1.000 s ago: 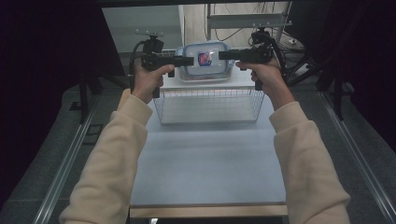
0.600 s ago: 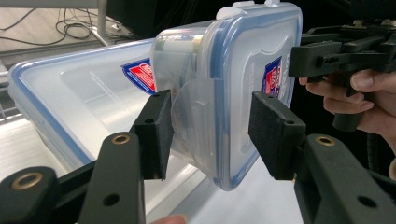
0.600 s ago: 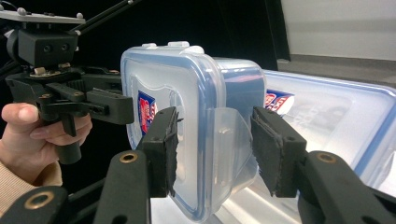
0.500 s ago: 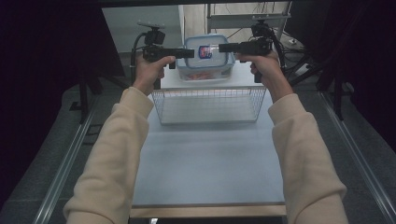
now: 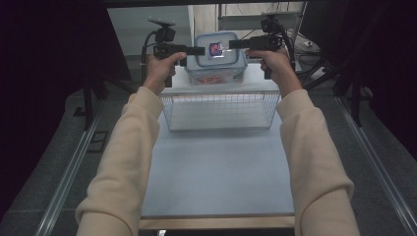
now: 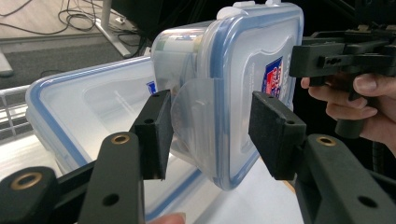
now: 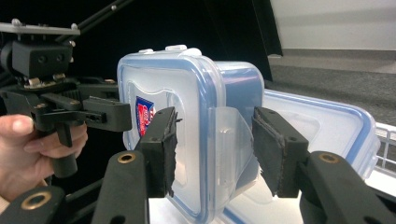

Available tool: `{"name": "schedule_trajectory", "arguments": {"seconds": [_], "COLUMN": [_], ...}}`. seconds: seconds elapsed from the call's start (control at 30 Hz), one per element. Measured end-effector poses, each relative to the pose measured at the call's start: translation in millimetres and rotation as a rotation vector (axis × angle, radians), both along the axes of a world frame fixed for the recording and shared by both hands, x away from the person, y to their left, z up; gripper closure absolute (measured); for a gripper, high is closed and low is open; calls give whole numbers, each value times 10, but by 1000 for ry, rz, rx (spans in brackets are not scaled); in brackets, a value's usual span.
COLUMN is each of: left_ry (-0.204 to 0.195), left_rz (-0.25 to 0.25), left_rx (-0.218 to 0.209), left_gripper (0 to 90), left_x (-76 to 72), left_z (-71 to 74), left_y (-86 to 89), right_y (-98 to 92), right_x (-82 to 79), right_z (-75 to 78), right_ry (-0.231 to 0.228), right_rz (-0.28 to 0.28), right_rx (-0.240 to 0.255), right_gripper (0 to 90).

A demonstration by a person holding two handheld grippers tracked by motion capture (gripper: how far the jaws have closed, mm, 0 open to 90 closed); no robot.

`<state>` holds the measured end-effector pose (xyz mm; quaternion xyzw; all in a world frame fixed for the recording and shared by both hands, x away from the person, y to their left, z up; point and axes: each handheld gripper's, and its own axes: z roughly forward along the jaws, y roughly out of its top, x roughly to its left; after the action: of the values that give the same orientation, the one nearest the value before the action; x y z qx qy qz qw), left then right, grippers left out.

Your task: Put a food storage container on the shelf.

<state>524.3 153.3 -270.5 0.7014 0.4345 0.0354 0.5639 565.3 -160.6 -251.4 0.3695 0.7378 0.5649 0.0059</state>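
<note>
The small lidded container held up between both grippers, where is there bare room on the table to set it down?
Bare room: the pale table between the wire basket and the near edge, flanked by the sleeves. The basket looks empty too. It is crowded at the far end, where the small container hangs over a larger lidded container.

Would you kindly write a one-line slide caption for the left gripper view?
Left gripper grips the side latch of a small clear blue-rimmed plastic container, held on edge above a larger lidded box.

Glossy clear-plastic container (image 6: 243, 79), matt black pads (image 6: 156, 130), wire-mesh metal basket (image 5: 220, 110).
</note>
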Motion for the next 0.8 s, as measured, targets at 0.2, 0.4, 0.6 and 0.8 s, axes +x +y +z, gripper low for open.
{"name": "schedule_trajectory", "arguments": {"seconds": [0.2,0.4,0.6,0.8], "left_ry": [11,54,93,86], "left_rz": [27,42,81,60], "left_rx": [-28,-38,-83,-118], "left_gripper": [503,459,395,373], "left_x": [52,109,175,166], "left_z": [2,-12,-80,-144], "left_y": [-13,-63,-34,12], "right_y": [5,-8,38,-11], "right_x": [72,129,173,179], "right_z": [-44,-99,-177,-220], "right_ry": [27,59,98,106], "right_rz": [-14,-48,-75,-101], "right_rx": [18,52,70,93], "right_gripper": [493,464,397,387]}}
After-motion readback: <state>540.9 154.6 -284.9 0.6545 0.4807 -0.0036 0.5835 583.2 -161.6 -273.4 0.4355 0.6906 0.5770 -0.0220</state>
